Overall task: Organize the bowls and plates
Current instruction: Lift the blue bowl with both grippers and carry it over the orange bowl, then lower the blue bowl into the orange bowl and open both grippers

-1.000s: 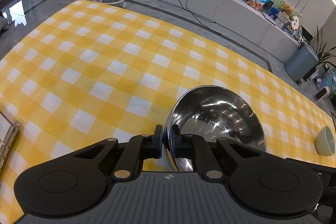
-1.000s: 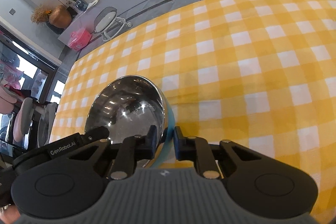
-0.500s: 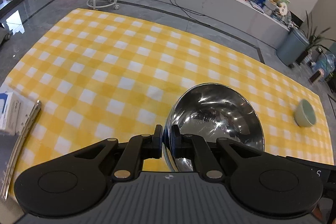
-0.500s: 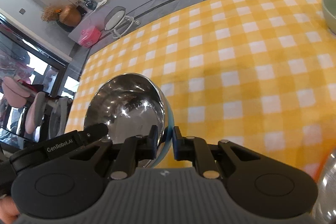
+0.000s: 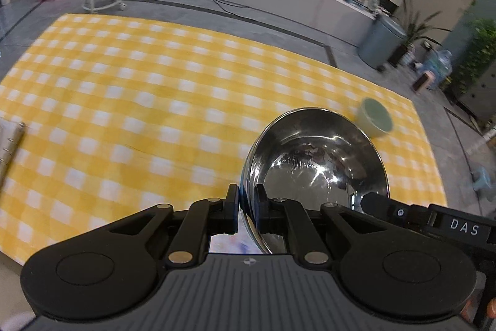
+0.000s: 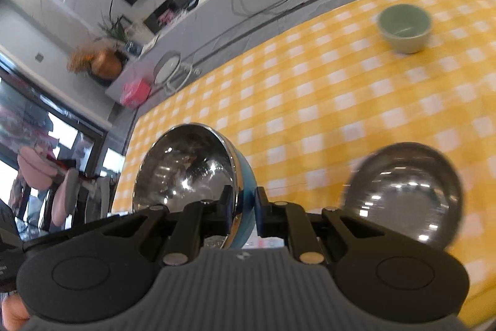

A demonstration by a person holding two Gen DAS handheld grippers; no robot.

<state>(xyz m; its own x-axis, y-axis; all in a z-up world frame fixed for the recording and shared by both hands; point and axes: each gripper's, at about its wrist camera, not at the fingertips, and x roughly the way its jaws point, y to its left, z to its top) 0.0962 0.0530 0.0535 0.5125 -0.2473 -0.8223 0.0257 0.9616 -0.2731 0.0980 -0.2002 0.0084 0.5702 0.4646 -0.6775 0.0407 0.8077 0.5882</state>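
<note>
gripping the rim of a steel bowl [image 5: 316, 163], the left tool [image 5: 248, 203] has one finger outside the wall and one inside, the bowl raised above the yellow checked tabletop [image 5: 139, 101]. the right tool [image 6: 245, 207] pinches the same bowl's rim from the other side, where its blue outer wall shows. a green bowl [image 6: 404, 27] sits far across the cloth; a second steel bowl [image 6: 406, 191] lies near the right tool, blurred. the held bowl's base is hidden.
</note>
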